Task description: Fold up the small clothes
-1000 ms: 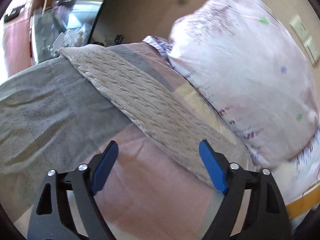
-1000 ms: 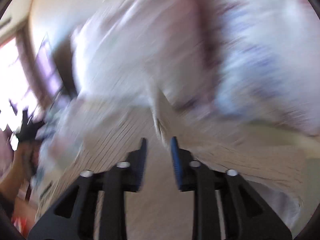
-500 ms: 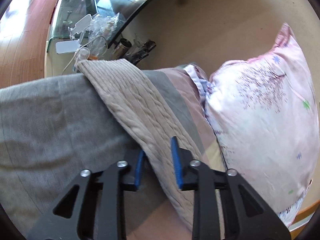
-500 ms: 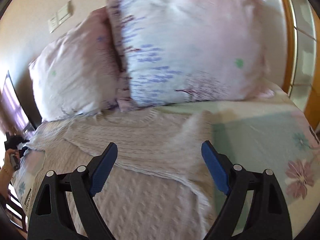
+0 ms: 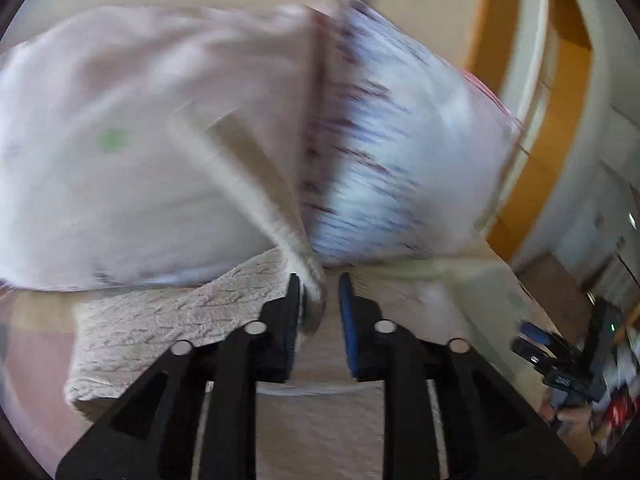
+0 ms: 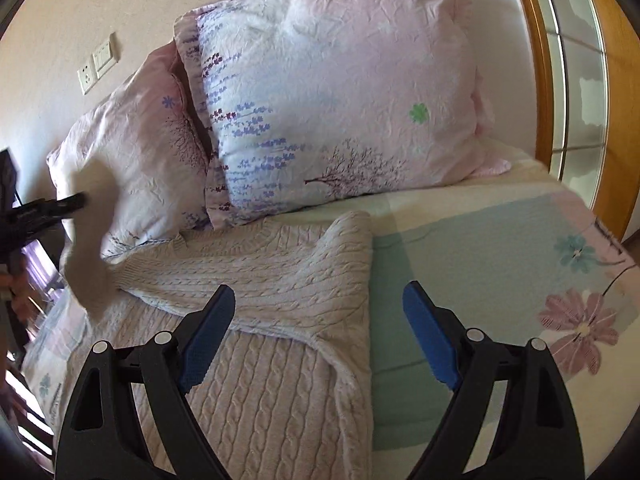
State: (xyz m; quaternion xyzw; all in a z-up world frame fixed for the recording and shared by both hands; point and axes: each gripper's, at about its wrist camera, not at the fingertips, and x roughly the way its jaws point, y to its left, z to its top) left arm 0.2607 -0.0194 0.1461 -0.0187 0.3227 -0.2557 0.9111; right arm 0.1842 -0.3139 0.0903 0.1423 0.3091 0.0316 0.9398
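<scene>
A cream cable-knit sweater [image 6: 256, 360] lies flat on the bed, one sleeve folded across its chest [image 6: 304, 276]. My left gripper [image 5: 319, 304] is shut on the other sleeve [image 5: 248, 188] and holds it lifted in front of the pillows; that view is blurred. The raised sleeve [image 6: 88, 240] and the left gripper [image 6: 36, 216] also show at the left of the right wrist view. My right gripper [image 6: 318, 332] is open and empty, hovering over the sweater's right edge.
Two floral pillows [image 6: 336, 92] [image 6: 136, 160] lean on the wall behind the sweater. The flowered bedsheet [image 6: 500, 264] spreads to the right. A wooden-framed wardrobe [image 6: 560, 80] stands at the far right. A wall socket [image 6: 98, 62] sits above the left pillow.
My left gripper, shut on the sleeve, has lifted it and swung it towards the pillows. My right gripper had let go and opened by half a second ago and has stayed open.
</scene>
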